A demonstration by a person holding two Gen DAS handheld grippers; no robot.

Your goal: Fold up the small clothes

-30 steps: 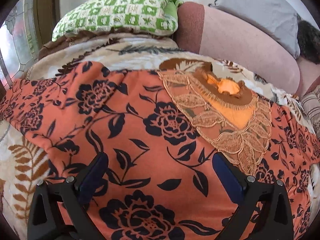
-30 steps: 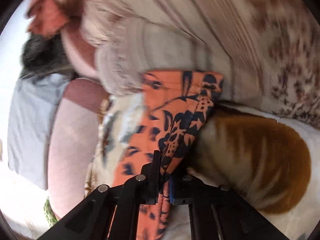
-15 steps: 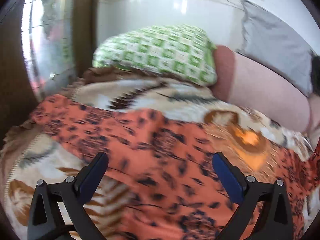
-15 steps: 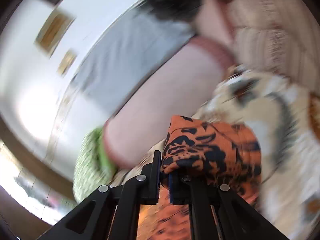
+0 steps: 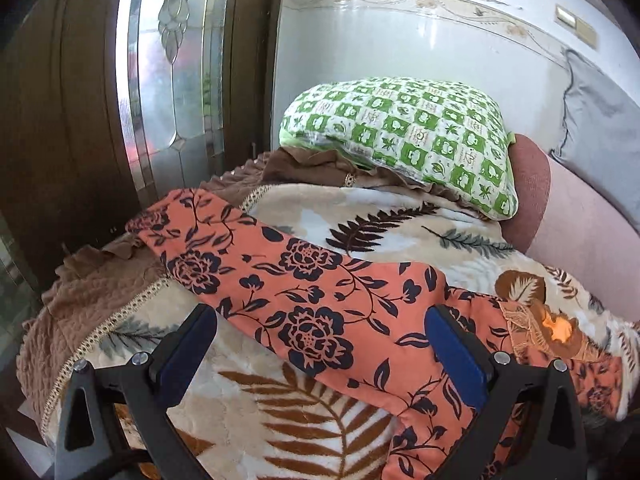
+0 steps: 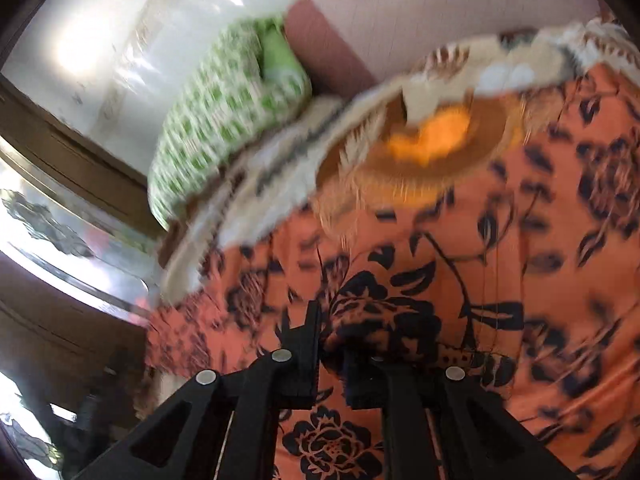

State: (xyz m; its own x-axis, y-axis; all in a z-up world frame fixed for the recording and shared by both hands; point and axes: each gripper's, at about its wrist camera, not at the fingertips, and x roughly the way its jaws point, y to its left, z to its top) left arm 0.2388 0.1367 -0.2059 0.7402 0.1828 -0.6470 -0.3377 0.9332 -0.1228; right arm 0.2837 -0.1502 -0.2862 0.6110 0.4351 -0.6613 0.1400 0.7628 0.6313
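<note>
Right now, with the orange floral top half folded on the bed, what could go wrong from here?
1. The right gripper has its jaws opening on a bunched fold of the orange floral garment; let go mid-swing, the fold may land crooked.
2. The left gripper is open above the cloth, pinning nothing, so the garment could slide on the plush leaf-print blanket.
3. The sleeve end lies near the bed's edge and might slip off.
</note>
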